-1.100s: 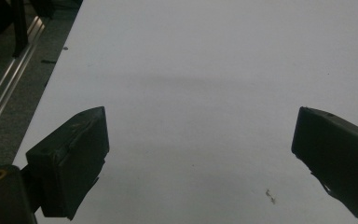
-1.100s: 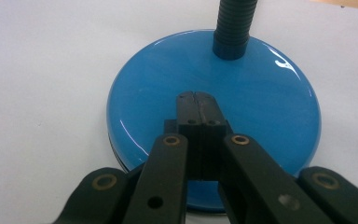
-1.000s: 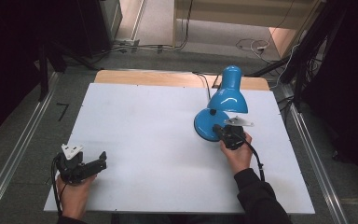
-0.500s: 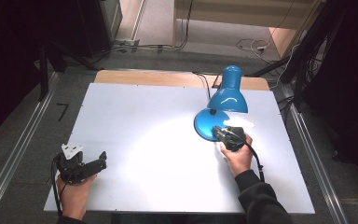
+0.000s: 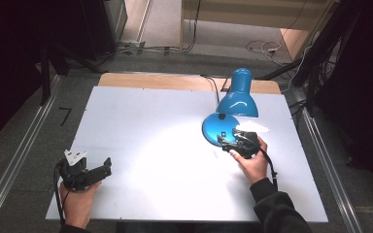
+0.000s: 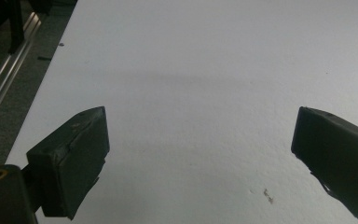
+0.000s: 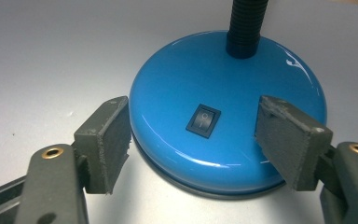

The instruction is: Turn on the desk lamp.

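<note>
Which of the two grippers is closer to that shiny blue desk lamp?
The right gripper: it sits at the blue desk lamp's round base. The left gripper is far off, at the table's near left corner.

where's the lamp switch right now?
The black rocker switch sits on top of the blue lamp base, in front of the black neck, between the open jaws of the right gripper; in the high view, table's right side.

- Rocker switch [image 7: 203,121] on the blue lamp base [image 7: 228,140]: faint "I" and "O" marks show on its black face in the right gripper view; they are small and only just legible.
- Lamp base, lamp shade [image 5: 238,94] and white table top [image 5: 165,145]: no brand, label or number can be read.
</note>
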